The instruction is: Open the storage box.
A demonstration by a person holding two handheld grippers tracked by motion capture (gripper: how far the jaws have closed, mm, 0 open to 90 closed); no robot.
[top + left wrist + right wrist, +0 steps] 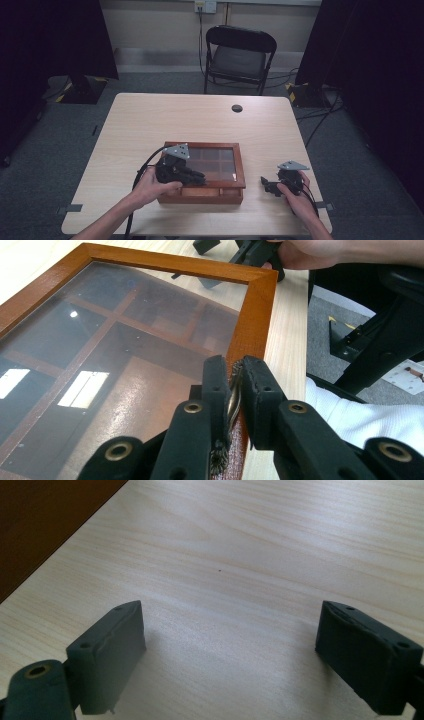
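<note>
A brown wooden box [240,165] with a dark glass lid [212,161] stands at the front middle of the table [200,120]. Through the glass [100,355] I see wooden dividers inside. My left gripper [199,177] lies over the lid's front edge. In the left gripper view it [234,372] is shut on a small brass-coloured metal clasp [233,396] on the lid frame [255,315]. My right gripper [268,186] rests on the table right of the box. Its jaws [230,630] stand wide open over bare wood, with the box's side [40,525] off to their left.
A black folding chair [240,55] stands beyond the table's far edge. A round cable hole [237,108] sits in the tabletop near the back. Dark curtains [375,50] hang on both sides, and cables run over the grey floor.
</note>
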